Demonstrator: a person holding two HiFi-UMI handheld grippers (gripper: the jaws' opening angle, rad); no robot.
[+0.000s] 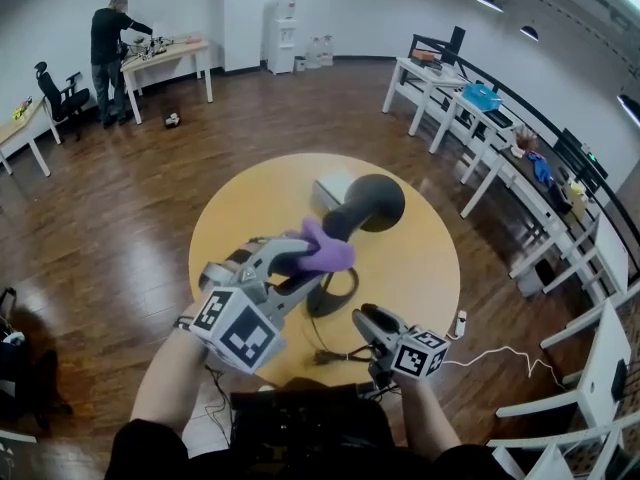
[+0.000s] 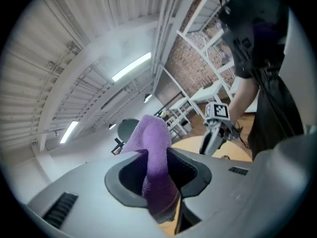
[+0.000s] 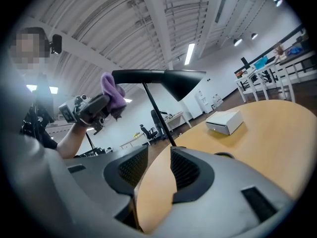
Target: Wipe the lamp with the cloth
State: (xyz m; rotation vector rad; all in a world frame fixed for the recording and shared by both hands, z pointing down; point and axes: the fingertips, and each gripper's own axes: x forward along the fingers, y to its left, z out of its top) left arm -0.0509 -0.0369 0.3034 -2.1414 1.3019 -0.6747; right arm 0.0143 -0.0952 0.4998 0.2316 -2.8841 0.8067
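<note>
head view, nearest first: the right gripper point(image 1: 368, 318) hangs low by the person, jaws apart with nothing between them, beside the black ring base point(image 1: 333, 293) of the black desk lamp point(image 1: 372, 204) on the round yellow wooden table point(image 1: 420, 258). higher up, the left gripper point(image 1: 300, 258) is clamped on the purple fleecy cloth point(image 1: 330, 253). the lamp's thin stem point(image 3: 157, 114) slants from that base up and away to the wide dished shade point(image 3: 158, 76), which lies just ahead of the cloth; contact is unclear. the left gripper is nearer the shade, so a short forward push should begin the wipe. farther off sits a small white box point(image 1: 333, 190).
</note>
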